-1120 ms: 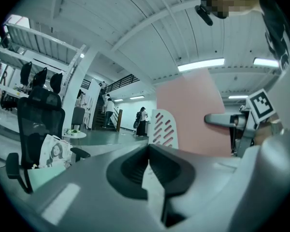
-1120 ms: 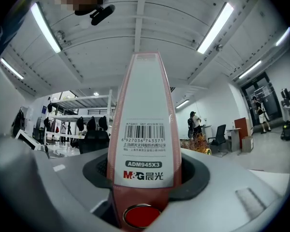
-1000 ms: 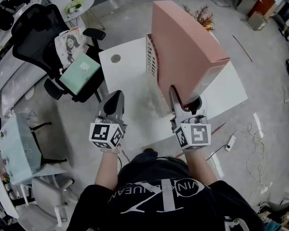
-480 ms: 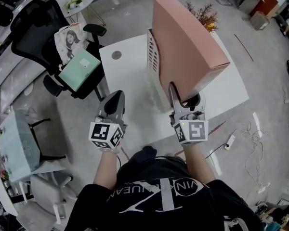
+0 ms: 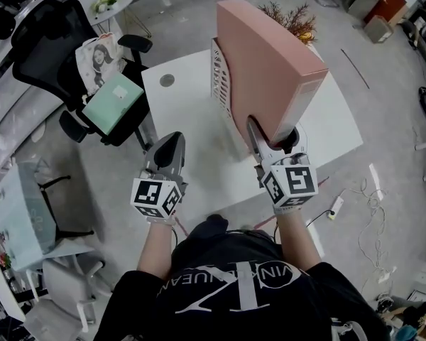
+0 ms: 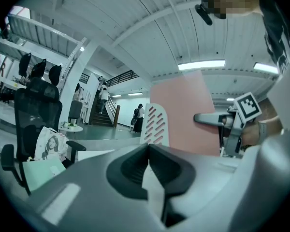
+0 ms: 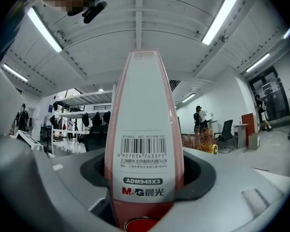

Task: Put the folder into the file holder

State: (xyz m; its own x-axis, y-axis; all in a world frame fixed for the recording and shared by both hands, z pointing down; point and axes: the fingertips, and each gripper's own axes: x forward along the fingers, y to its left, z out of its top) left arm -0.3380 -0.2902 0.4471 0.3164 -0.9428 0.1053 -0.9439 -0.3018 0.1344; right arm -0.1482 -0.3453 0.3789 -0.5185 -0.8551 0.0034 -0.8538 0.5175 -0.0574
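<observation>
The right gripper [image 5: 270,139] has just been opening its jaws. They stand apart around the spine of the folder [image 5: 270,69], which is between them, and the pads look loose on it rather than pressing. The left gripper [image 5: 170,144] hovers off to the side with its jaws together on nothing.

The folder stands upright, rising ahead of and above the right jaws. The file holder [image 5: 221,84] sits against the folder's face, just to the left of those jaws. Whether the folder's base is fully seated inside the holder I cannot tell.

Risks, as I judge them:
- With the grip slack, a tall folder that is only partly seated could lean and topple away from the holder's wall
- Drawing the right jaws back could snag the spine and drag the folder out
- The holder looks light, and a nudge could slide it across the smooth desk [image 5: 181,112]

The folder is a rigid pink box file with flat, matte faces. Its wide spine [image 7: 144,129] carries a white barcode label, and a red ring shows at the end nearest the jaws. The holder is white moulded plastic with a rounded top and a wall pierced by 2 columns of slanted slots. The desk is white, flat and glossy, with 1 round cable port beyond the left jaws
</observation>
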